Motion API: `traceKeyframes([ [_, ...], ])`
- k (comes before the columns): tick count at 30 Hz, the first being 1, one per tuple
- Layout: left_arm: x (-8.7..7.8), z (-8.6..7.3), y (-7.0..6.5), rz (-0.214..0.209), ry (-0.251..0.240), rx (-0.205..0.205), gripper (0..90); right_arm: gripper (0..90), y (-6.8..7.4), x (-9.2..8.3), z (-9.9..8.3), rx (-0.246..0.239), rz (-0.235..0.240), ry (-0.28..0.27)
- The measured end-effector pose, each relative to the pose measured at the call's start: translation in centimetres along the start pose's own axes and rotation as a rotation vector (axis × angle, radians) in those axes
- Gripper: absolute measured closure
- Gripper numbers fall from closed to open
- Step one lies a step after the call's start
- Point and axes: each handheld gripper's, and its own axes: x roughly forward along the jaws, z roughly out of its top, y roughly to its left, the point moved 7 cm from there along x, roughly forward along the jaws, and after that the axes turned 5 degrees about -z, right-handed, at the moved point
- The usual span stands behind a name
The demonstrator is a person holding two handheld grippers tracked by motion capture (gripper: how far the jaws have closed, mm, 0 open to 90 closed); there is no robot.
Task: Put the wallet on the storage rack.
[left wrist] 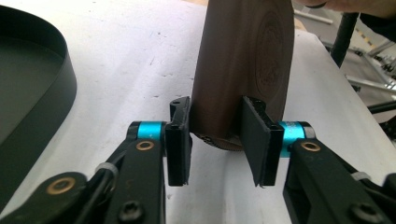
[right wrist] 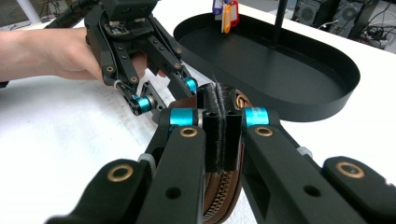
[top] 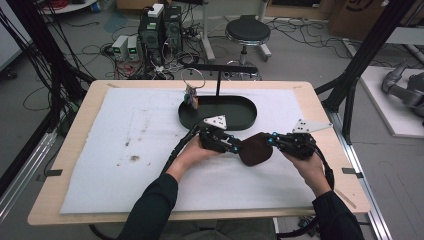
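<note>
A: Two grippers meet on one brown leather pouch, held above the white mat. The right gripper has its pads pinched tight on the pouch's zipper edge; its own view shows the zipper teeth below the pads.

B: The left gripper straddles the pouch's lower edge. One pad lies against the leather; whether the other touches cannot be told.

A: The high view shows what those miss: both hands, and the black oval tray just behind, with a key ring hanging from its stand.
</note>
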Motion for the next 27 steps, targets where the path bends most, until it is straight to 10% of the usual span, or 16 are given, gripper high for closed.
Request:
traceKeyframes([
  [15, -1.8, 1.8, -2.4, 0.049, 0.005, 0.125, 72.1, 64.4, -0.7, -1.6, 0.8, 0.042, 0.022, -0.091],
  [27, -5.7, 1.8, -4.5, 0.082, -0.02, 0.209, 73.2, 35.1, 1.1, 0.7, 0.4, 0.057, 0.17, 0.009],
])
